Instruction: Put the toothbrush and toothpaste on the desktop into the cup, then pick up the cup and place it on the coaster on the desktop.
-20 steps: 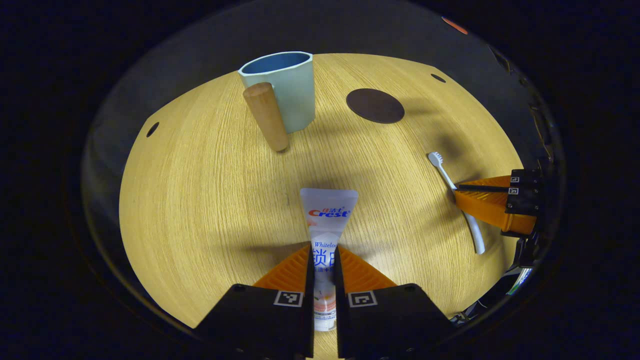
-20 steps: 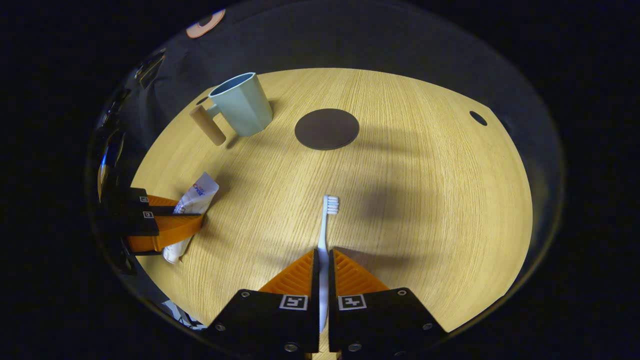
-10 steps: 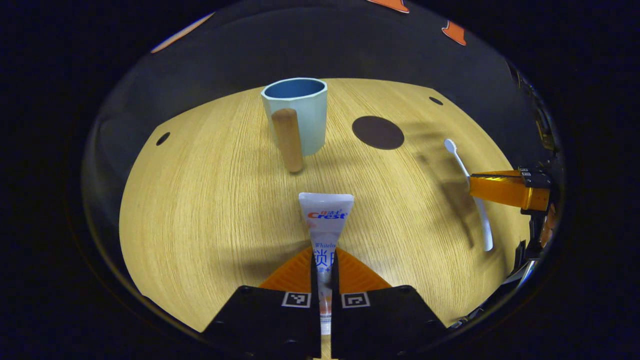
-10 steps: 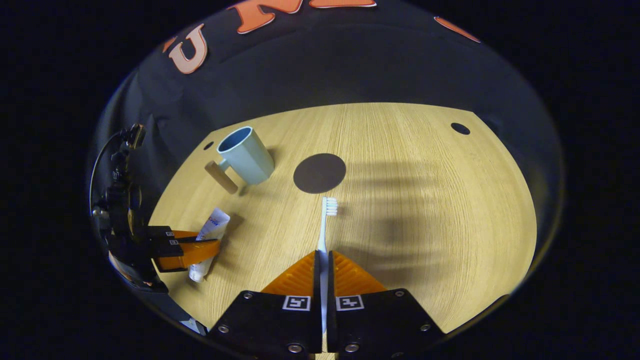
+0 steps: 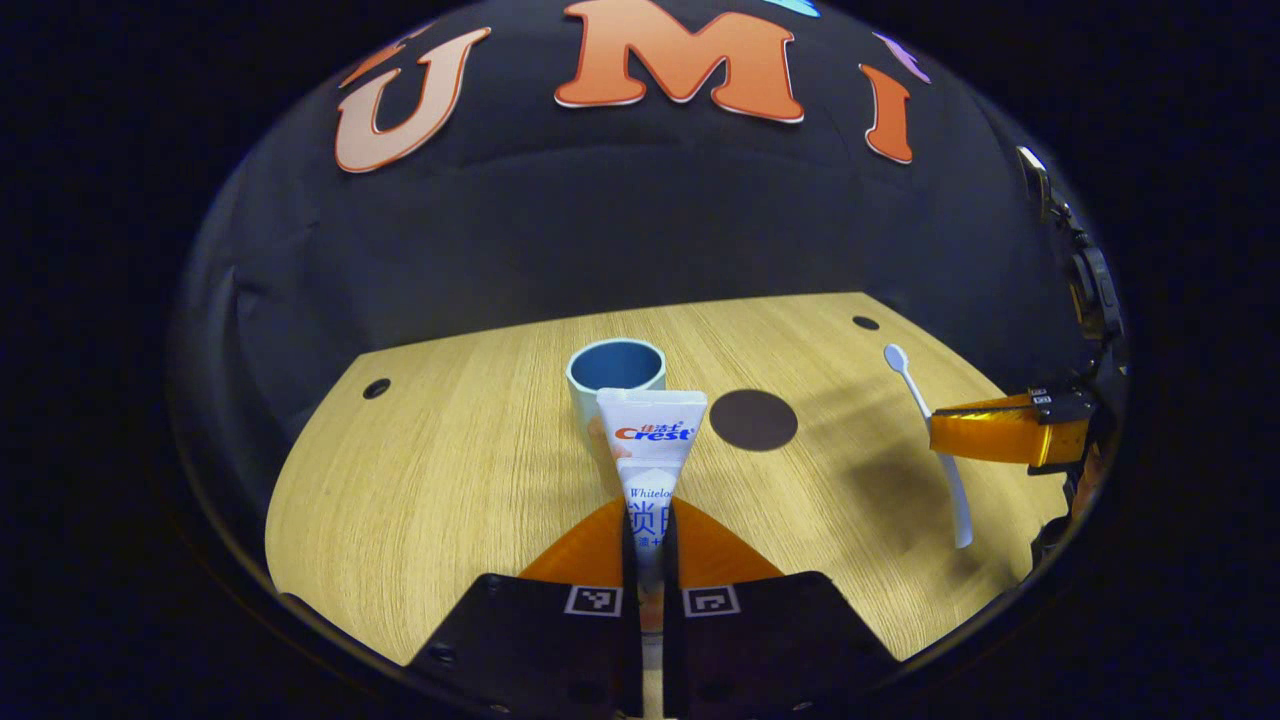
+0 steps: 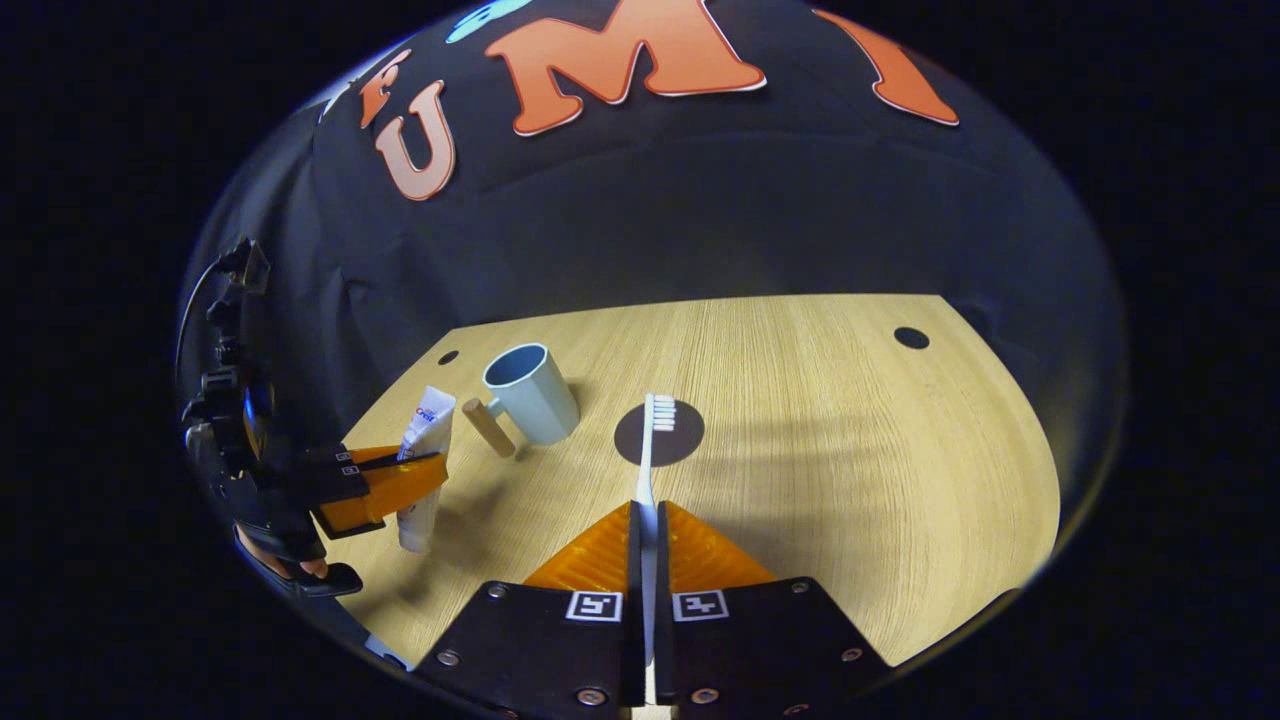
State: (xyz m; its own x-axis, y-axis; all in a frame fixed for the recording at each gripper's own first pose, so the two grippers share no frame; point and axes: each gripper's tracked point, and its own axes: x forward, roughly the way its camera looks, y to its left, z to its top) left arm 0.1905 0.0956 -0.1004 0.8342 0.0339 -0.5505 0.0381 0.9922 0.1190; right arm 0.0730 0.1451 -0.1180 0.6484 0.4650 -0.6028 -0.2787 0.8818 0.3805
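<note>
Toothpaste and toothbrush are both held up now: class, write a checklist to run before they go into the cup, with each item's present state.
1. Left tool shut on the toothpaste: ok.
2. Right tool shut on the toothbrush: ok.
3. Cup upright on the desk, mouth open and nothing seen inside: ok.
4. Coaster bare, beside the cup: ok.
5. Toothpaste above the cup mouth: not ok; in the right gripper view it hangs to the side, beyond the handle.
6. Toothbrush above the cup: not ok, off to the side.
</note>
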